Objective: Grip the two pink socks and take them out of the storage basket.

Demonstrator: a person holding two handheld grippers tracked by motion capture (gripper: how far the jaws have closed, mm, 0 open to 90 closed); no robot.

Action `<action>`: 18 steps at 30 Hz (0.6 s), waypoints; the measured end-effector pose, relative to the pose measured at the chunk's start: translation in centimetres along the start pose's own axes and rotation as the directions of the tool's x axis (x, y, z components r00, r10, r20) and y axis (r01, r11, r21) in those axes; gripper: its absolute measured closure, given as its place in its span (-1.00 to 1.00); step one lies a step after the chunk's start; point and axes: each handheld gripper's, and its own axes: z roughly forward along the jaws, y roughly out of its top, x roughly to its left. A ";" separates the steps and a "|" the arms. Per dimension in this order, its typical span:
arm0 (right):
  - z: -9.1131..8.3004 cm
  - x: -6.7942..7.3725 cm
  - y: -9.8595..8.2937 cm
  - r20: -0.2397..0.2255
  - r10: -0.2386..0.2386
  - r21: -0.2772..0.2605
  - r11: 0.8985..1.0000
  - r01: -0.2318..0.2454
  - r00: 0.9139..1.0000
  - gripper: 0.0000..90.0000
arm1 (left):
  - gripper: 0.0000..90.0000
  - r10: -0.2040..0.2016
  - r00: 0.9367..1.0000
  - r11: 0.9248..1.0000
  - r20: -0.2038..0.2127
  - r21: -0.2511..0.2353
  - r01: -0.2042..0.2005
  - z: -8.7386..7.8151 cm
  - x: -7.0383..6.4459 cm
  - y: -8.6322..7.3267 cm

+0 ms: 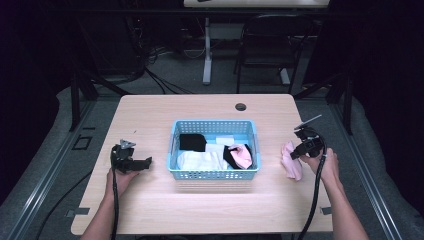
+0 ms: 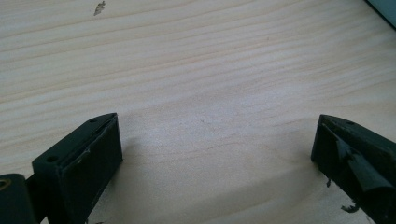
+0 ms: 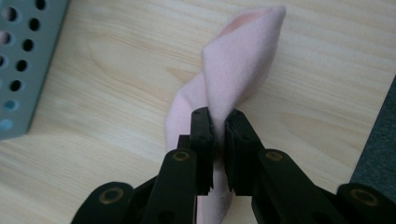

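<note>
**Pinching a pink sock beside the blue basket**

Reaching in from the near edge of the bench [image 1: 150,210], the person's two forearms flank the blue basket [image 1: 214,174], one on each side of it. The left hand [image 1: 120,179] holds the left claw [image 1: 142,163] to the left of the basket, near it but apart, low over bare wood. In the left gripper view its jaws stand wide apart, with nothing but pale wood grain between them.

The right hand [image 1: 325,167] holds the right claw [image 3: 218,122] to the right of the basket. Its jaws are drawn nearly together and pinch a fold of a pink sock [image 3: 243,56]. The sock [image 1: 291,160] lies twisted on the bench just right of the basket, not touching its wall; the perforated wall shows at the left edge of the right gripper view.

Inside the basket lie folded pieces of cloth: a white one [image 1: 200,160] at the near left, a black one [image 1: 192,142] behind it, and a pink piece [image 1: 242,156] at the right.

Beyond the basket, a round cable hole [image 1: 240,107] sits near the bench's far edge. Farther back stands a dark chair [image 1: 270,45] on the floor.
</note>
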 end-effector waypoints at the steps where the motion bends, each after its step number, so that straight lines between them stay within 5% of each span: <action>1: 0.0 0.0 0.0 0.000 0.000 0.000 1.000 0.000 1.000 0.81 | -0.96 0.001 1.000 1.000 0.000 -0.001 -0.001 0.0 0.0 0.0; 5: 0.4 -0.4 -0.1 -0.009 0.014 0.009 1.000 -0.013 1.000 0.58 | -0.96 0.000 1.000 1.000 0.000 -0.003 0.000 0.0 0.0 0.0; 6: 0.1 -0.5 -0.1 -0.016 0.013 -0.002 1.000 -0.013 1.000 0.27 | -0.96 -0.001 1.000 1.000 0.000 -0.002 0.001 0.0 0.0 0.0; 8: 0.0 -0.5 -0.1 -0.009 0.012 -0.003 1.000 -0.012 1.000 0.19 | -0.96 0.000 1.000 1.000 0.000 -0.003 0.000 0.0 0.0 0.0; 10: -0.4 -0.5 -0.2 -0.012 0.020 -0.025 0.999 -0.020 1.000 -0.14 | -0.96 -0.001 1.000 1.000 0.000 -0.002 0.001 0.0 0.0 0.0; 18: -3.1 -0.1 -0.3 -0.032 -0.006 -0.101 0.995 0.002 0.999 -0.63 | -0.96 -0.001 1.000 1.000 0.000 -0.003 0.001 0.0 0.0 0.0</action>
